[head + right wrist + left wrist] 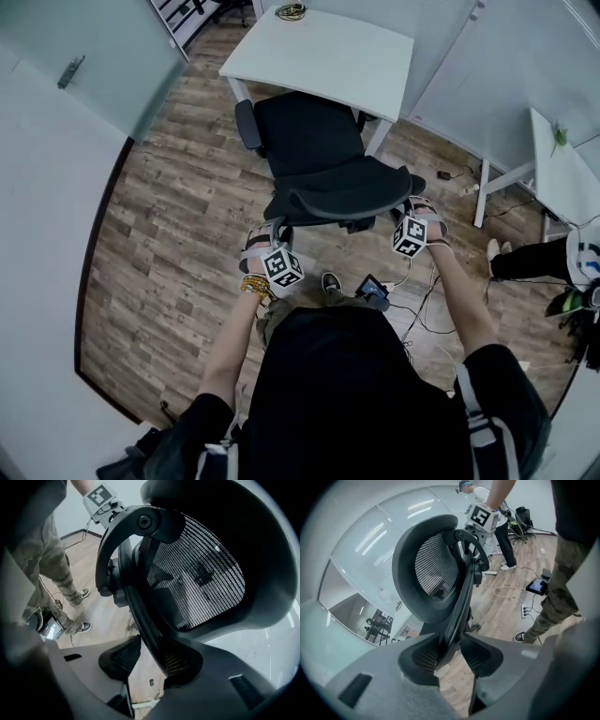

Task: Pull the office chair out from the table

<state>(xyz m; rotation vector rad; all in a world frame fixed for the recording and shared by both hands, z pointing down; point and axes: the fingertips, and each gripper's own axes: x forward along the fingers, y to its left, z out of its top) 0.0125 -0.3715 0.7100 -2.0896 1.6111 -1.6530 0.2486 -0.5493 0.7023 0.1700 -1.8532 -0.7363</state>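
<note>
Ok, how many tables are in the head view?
2. One table stands just beyond the chair; a second table is at the right edge, partly cut off. Others may be hidden.

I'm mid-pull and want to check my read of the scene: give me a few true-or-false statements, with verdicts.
1. The left gripper and right gripper each have the backrest rim of the office chair between their fingers. True.
2. The seat is tucked fully under the table. False: most of it shows clear of the table edge.
3. The floor is carpeted. False: wood planks.
4. A small device with a screen lies by the person's shoe. True.
</note>
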